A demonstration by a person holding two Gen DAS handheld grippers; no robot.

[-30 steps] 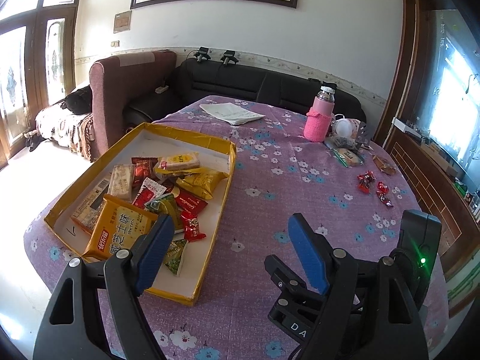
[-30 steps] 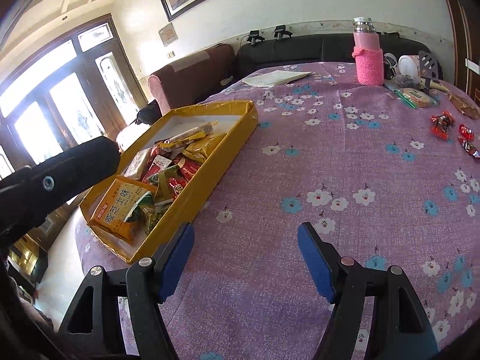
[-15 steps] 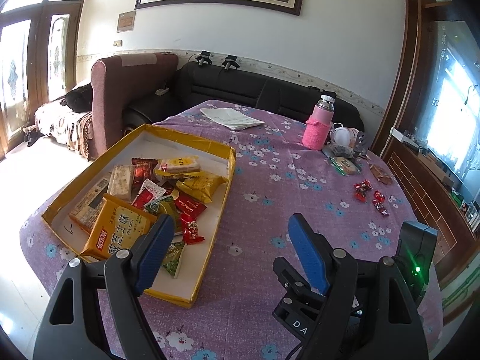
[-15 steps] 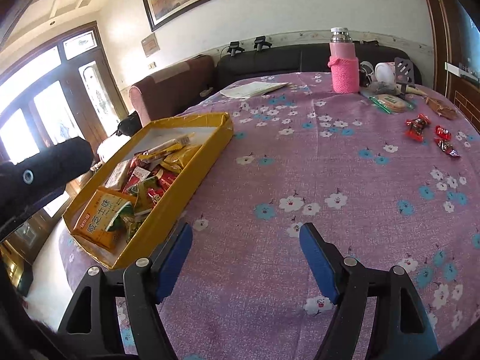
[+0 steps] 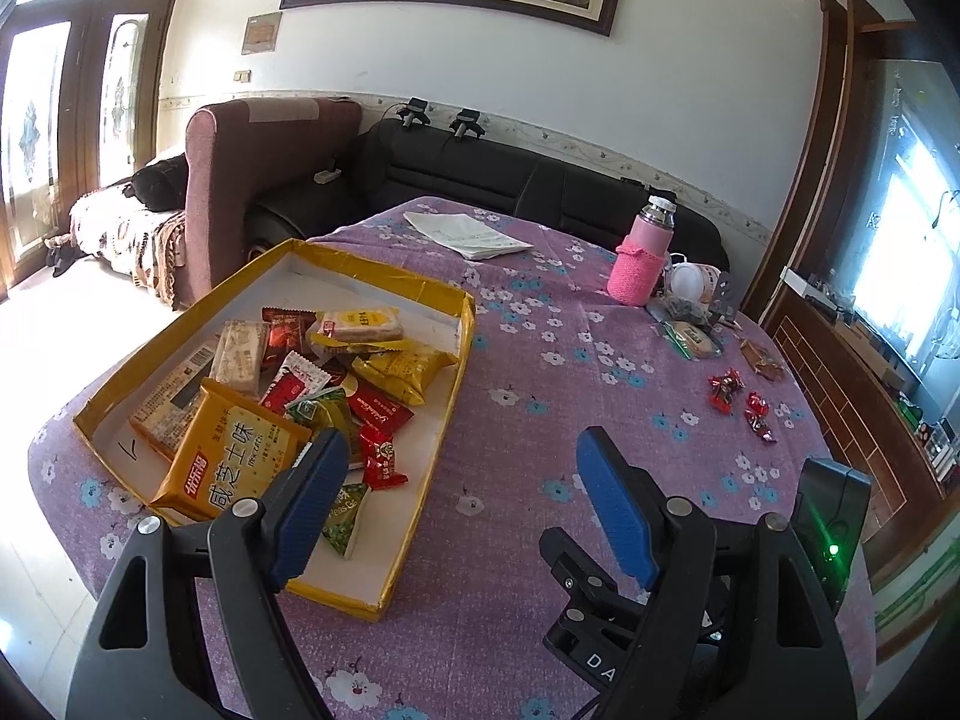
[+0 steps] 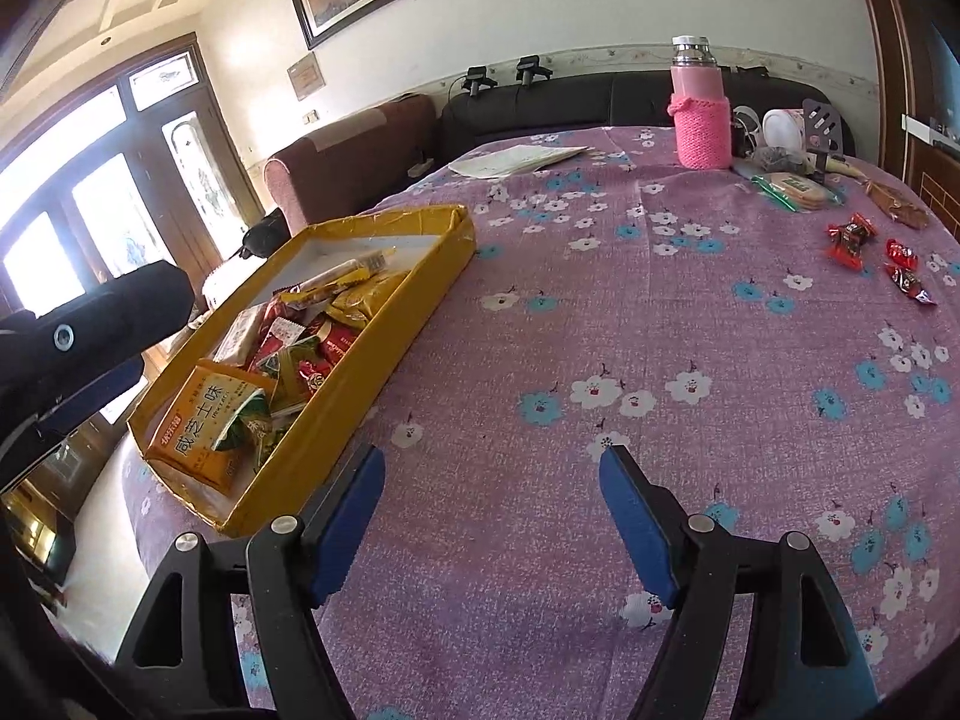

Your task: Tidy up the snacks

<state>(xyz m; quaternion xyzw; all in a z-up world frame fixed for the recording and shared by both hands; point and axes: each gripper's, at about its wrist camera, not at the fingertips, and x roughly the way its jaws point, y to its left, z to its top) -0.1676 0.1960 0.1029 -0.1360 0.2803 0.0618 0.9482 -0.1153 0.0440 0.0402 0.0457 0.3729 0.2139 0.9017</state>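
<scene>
A yellow cardboard tray (image 5: 459, 354) (image 6: 414, 300) holds several snack packets, with a big orange packet (image 5: 231, 462) (image 6: 201, 426) at its near end. Red wrapped candies (image 5: 726, 387) (image 6: 849, 237) lie loose on the purple flowered tablecloth at the right, with a green-edged biscuit pack (image 5: 693, 339) (image 6: 792, 186) and a brown packet (image 5: 762, 360) (image 6: 897, 204) beyond. My left gripper (image 5: 462, 468) is open and empty above the tray's near right corner. My right gripper (image 6: 492, 474) is open and empty, low over bare cloth right of the tray.
A pink knit-covered bottle (image 5: 639, 264) (image 6: 702, 114), a white cup (image 6: 783, 129) and papers (image 5: 468, 234) stand at the table's far side. A black sofa (image 5: 480, 174) and maroon armchair (image 5: 240, 180) lie behind. The table edge drops off at left and right.
Both grippers have drawn back and risen a little, so more of the table and room shows. Both stay open and empty. Nothing on the table has moved.
</scene>
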